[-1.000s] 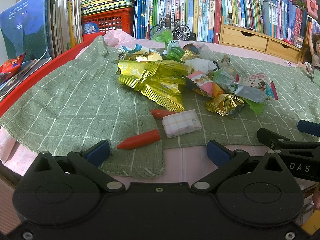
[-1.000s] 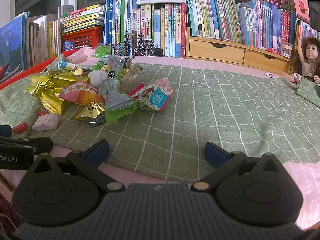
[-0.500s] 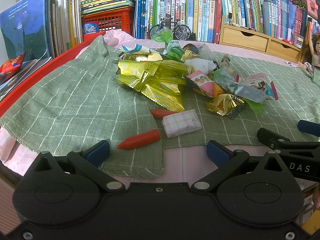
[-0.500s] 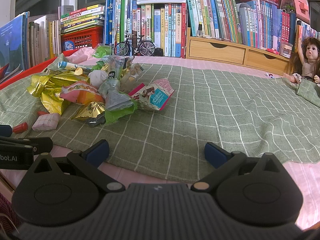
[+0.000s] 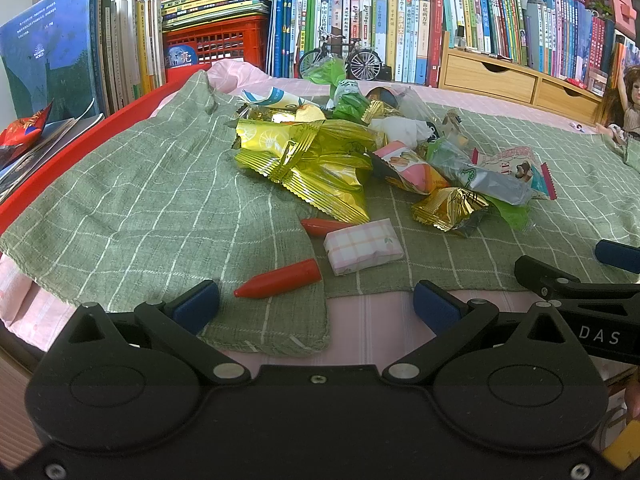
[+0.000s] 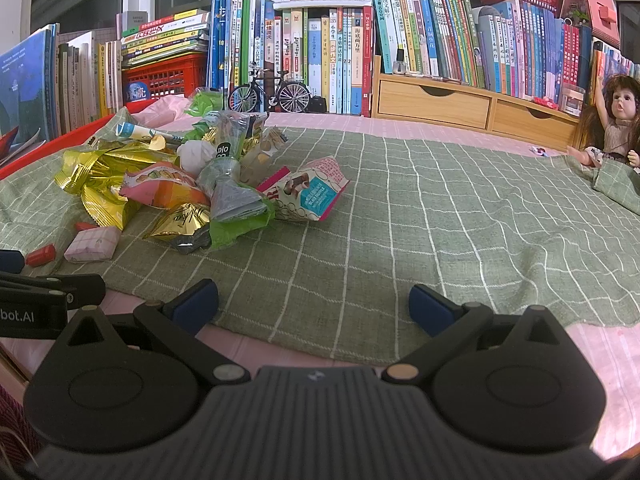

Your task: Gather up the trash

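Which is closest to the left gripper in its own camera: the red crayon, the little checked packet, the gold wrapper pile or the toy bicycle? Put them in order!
From the left gripper:
1. Red crayon, just ahead.
2. Checked packet, slightly right.
3. Gold wrapper pile, mid-cloth.
4. Toy bicycle, by the books.

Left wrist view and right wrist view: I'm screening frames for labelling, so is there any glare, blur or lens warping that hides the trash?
Left wrist view: sharp; glare glints on the gold foil wrappers but they stay readable; bookshelf bows at the edges. Right wrist view: equally sharp, green cloth grid lines curve from fisheye; wrapper pile evenly lit, soft shadows.
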Demonstrator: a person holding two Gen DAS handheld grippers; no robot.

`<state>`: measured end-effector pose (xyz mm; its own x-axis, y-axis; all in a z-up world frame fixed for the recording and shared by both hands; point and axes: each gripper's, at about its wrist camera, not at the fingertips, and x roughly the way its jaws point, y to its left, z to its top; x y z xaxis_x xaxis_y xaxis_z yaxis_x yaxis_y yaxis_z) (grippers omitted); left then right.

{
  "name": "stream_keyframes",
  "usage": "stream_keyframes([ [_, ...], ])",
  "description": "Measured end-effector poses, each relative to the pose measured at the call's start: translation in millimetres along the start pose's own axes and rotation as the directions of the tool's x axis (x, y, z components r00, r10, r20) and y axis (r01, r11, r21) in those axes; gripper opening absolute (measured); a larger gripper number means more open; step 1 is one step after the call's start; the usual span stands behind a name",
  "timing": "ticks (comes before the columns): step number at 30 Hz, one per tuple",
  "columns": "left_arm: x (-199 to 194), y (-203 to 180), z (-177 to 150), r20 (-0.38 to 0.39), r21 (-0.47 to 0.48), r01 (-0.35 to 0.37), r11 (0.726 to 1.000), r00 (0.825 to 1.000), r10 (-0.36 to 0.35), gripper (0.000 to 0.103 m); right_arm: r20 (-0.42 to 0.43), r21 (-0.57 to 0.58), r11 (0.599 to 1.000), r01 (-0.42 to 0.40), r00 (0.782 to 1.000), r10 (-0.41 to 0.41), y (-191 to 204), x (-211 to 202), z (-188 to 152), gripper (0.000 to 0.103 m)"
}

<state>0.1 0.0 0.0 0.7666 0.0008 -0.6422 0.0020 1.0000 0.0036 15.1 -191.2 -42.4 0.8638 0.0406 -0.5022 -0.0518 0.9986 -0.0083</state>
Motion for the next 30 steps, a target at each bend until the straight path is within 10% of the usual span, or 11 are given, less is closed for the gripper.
stream_keyframes([
  [30,-0.8,2.2,-3.1,0.019,0.011,0.011,1.000,1.000,-0.012,0.103,0.015,-0.001,1.000,-0.011,1.000,0.011,-1.1,0.1,-1.5,0.103],
])
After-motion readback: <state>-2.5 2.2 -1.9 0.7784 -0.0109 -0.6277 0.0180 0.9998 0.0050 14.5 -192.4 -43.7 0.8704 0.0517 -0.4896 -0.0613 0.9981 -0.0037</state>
